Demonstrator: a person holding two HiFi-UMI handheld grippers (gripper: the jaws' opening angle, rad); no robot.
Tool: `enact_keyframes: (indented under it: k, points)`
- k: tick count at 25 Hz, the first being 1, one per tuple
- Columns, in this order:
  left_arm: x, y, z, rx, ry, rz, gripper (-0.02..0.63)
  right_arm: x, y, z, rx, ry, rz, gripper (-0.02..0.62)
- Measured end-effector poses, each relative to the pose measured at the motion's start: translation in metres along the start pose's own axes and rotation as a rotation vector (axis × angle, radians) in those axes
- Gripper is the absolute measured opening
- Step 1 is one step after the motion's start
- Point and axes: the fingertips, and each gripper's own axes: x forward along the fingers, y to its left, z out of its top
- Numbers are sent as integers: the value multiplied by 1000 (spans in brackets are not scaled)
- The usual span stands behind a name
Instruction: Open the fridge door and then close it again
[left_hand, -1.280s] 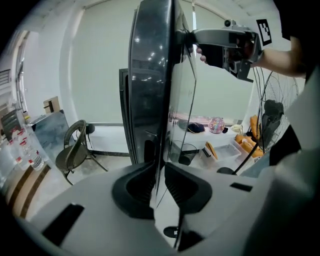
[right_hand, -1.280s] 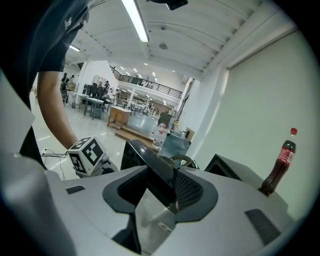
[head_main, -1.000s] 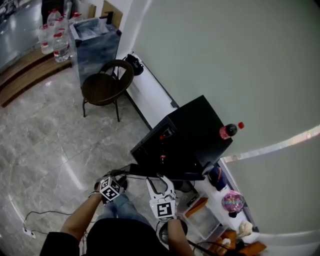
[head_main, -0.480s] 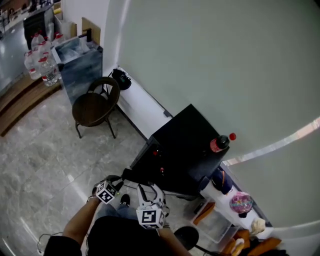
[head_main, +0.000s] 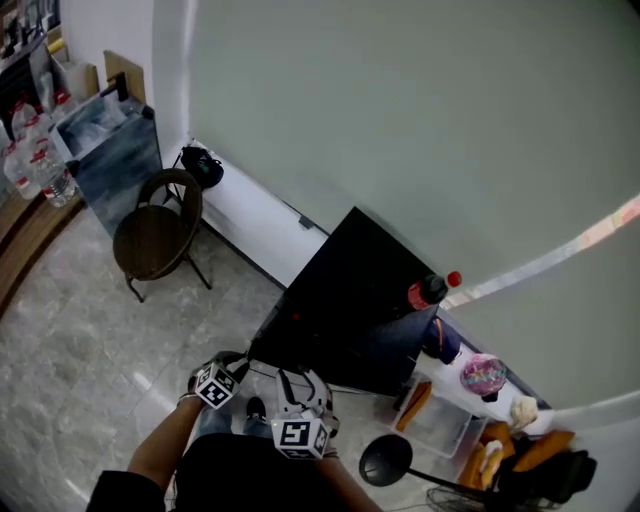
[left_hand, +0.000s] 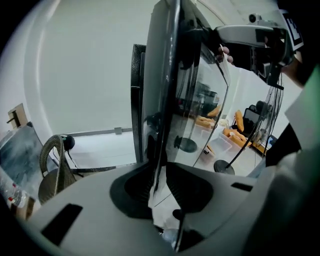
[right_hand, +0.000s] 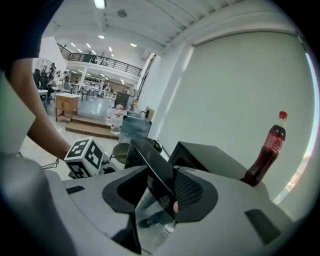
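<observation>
Both arms come in from the bottom edge of the head view, the left forearm (head_main: 160, 452) bare, and the grippers sit side by side at lower centre. The left gripper (head_main: 243, 358) points toward the upper right. Its jaws are nearly together, clamped on the thin edge of the door (left_hand: 165, 75). The right gripper (head_main: 300, 378) points up the frame. Its jaws stand wider and grip the same door edge, with the pads against it.

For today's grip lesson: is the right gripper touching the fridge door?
Touching. The right gripper view shows the right gripper pinching the edge of the fridge door.
</observation>
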Motion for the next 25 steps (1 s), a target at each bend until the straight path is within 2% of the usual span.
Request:
enact_keyframes:
  k: [6,12,19,25]
  points:
    - [22,23,22,64,4,-101,75,22,-21,1,38,35,-97,169]
    - [41,39,43,118,20,-167,75,39,-42,2,71,66,-180,170]
    - [59,52,69,180,42,-201,75,53,-67,5,103,80,-275,170]
    - [65,52,70,198,42,-213,78,54,-70,2,103,91,-295,173]
